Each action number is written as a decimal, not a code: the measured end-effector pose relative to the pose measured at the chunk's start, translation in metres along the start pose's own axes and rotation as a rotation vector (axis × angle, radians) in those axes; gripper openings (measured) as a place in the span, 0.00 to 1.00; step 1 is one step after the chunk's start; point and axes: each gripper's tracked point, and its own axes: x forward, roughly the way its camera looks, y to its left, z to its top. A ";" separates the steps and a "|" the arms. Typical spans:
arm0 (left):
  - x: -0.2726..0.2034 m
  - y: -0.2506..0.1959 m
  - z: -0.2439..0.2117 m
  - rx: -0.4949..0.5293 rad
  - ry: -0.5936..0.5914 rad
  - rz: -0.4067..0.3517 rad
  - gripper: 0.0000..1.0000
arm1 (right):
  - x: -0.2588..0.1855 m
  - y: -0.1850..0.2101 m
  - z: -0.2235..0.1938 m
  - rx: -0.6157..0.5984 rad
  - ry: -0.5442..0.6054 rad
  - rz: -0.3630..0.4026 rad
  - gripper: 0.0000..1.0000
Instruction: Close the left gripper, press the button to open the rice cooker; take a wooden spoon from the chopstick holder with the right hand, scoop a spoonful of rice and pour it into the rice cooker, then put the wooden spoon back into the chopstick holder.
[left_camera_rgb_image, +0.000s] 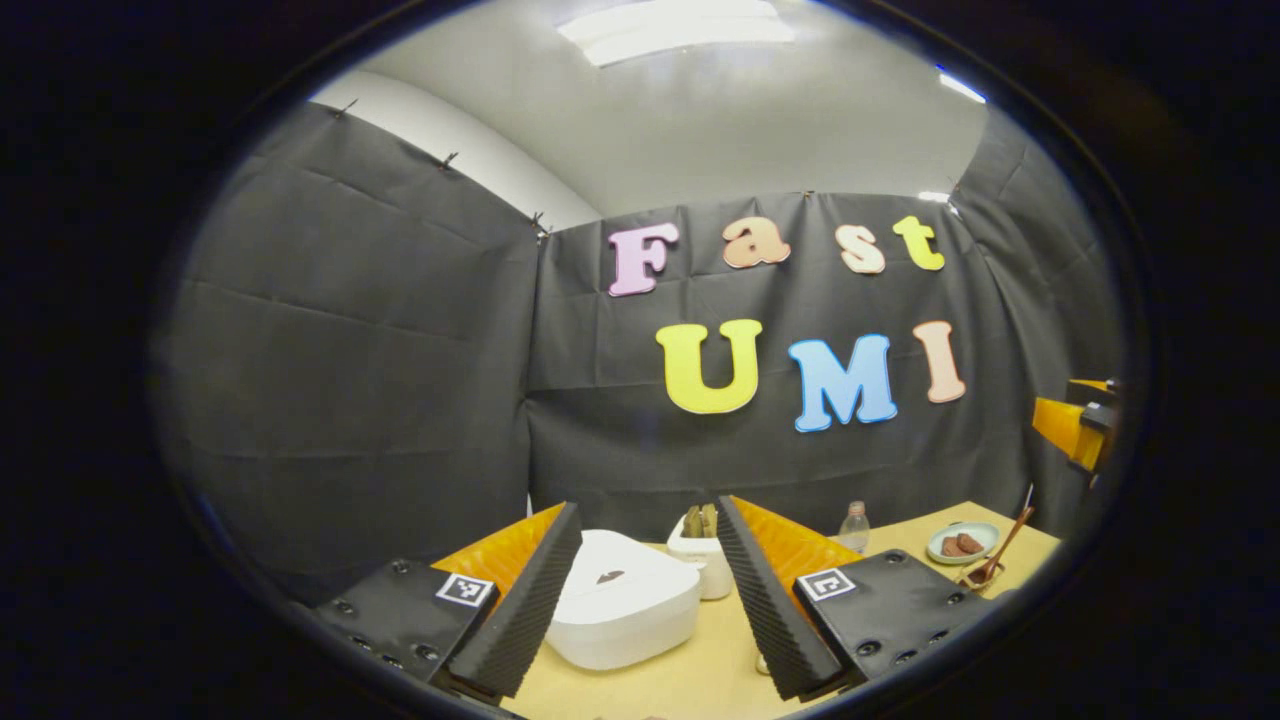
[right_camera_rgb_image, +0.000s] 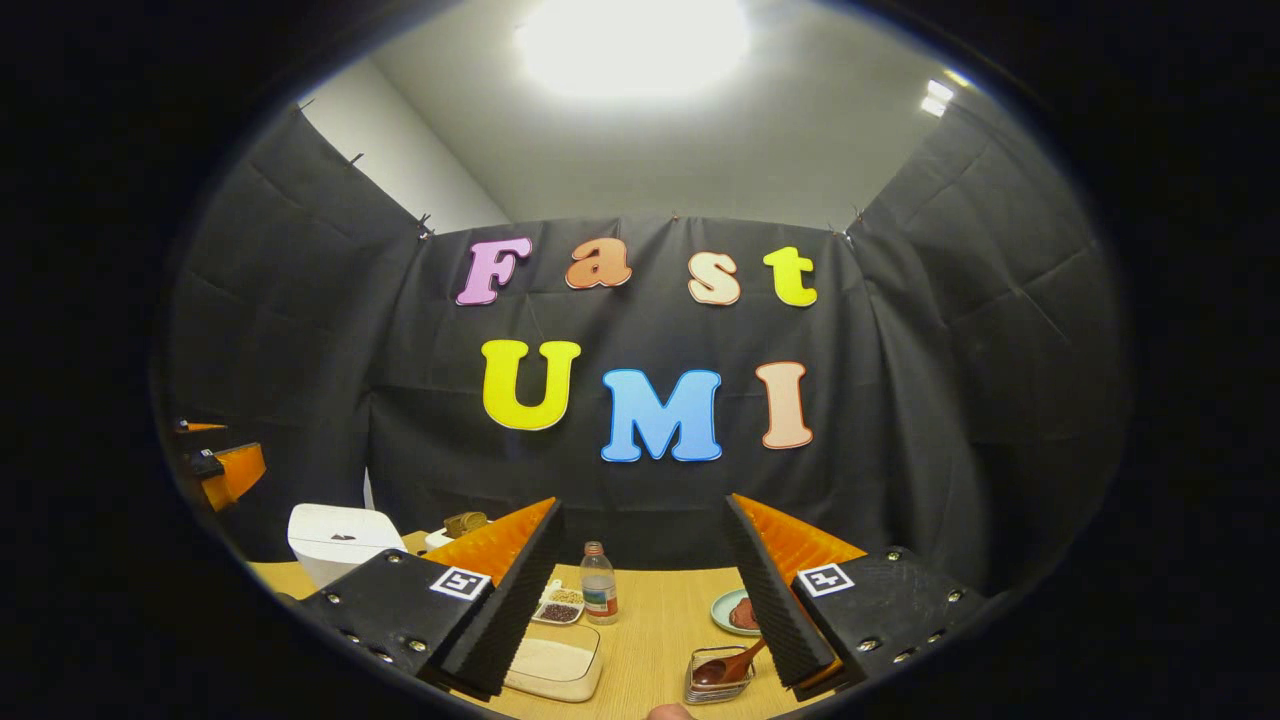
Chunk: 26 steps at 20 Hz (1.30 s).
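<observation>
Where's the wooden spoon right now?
In the right gripper view, the wooden spoon sits in the chopstick holder by the right gripper's right finger, near the plate.

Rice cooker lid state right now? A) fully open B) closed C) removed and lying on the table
B: in the left gripper view the white rice cooker sits on the table with its lid down flat, framed between the open fingers of the left hand-held gripper, which is not touching it.

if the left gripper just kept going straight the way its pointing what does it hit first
Most likely the white rice cooker: it sits on the table directly between the open fingers of the left gripper, lid down. The small white holder stands just behind it. Depth is hard to judge through the fisheye.
</observation>
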 end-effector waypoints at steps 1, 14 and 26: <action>0.000 0.000 0.000 -0.009 0.001 -0.004 0.95 | -0.001 0.001 0.001 -0.006 -0.003 0.000 0.96; 0.010 -0.001 -0.007 0.001 -0.016 -0.053 0.44 | -0.006 -0.002 -0.005 -0.023 -0.006 -0.030 0.95; 0.041 0.030 -0.030 -0.016 0.019 -0.104 0.10 | -0.013 0.007 -0.005 -0.048 -0.013 -0.078 0.95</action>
